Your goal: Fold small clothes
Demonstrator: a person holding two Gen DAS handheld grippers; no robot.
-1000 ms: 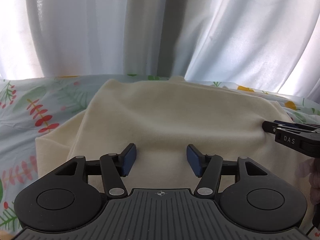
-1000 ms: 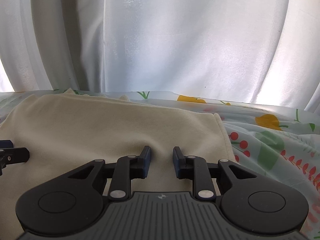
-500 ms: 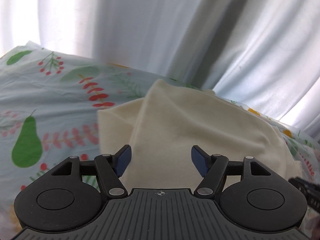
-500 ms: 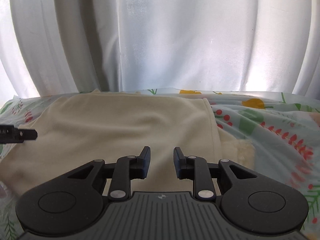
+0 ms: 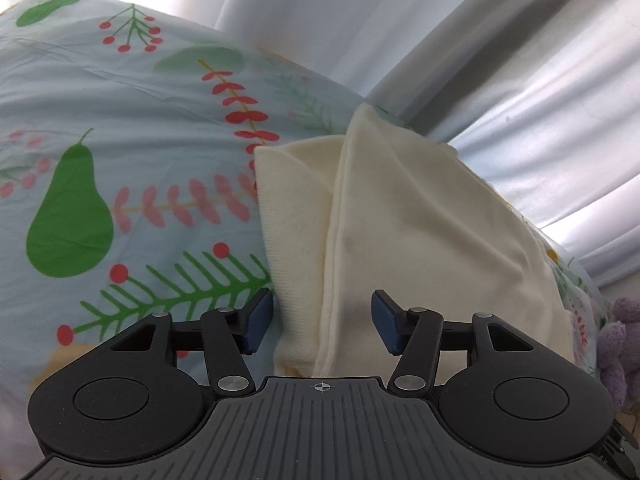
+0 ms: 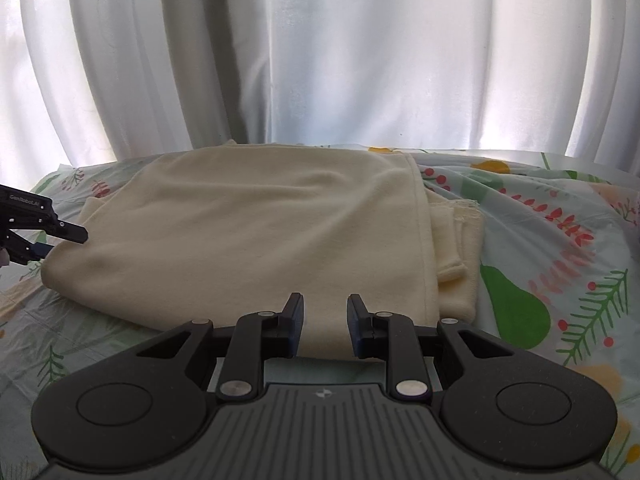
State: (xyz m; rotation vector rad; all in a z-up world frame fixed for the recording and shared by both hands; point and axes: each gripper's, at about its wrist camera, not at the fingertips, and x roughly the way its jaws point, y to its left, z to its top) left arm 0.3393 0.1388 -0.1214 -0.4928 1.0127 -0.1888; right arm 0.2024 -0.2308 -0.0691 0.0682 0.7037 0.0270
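A cream garment (image 6: pixel 256 232) lies on a patterned bedsheet (image 5: pixel 120 128), already doubled over: its upper layer covers most of the piece, and narrower under-layers show past the fold line on both short sides. In the right wrist view these layers (image 6: pixel 460 240) lie beyond and to the right of the right gripper (image 6: pixel 325 326); in the left wrist view a ribbed under-layer (image 5: pixel 292 216) runs ahead of the left gripper (image 5: pixel 322 322) and slightly to its left.

The left gripper stands over the garment's near end, with the layered edge between its blue pads (image 5: pixel 256 320). Its jaws are closing, but a clear gap remains on each side and the pads do not yet press the cloth. The right gripper's jaws stand narrowly apart over the garment's near edge; nothing is pinched between them. The left gripper also appears at the far left of the right wrist view (image 6: pixel 52 236), at the garment's opposite end.

Progress, as judged: at least one fold is made. The piece is still broad, so a further fold across its length and some squaring of the protruding layers probably remain. White curtains (image 6: pixel 320 60) hang behind the bed; a purple plush toy (image 5: pixel 620 344) sits far to the right of the left gripper.
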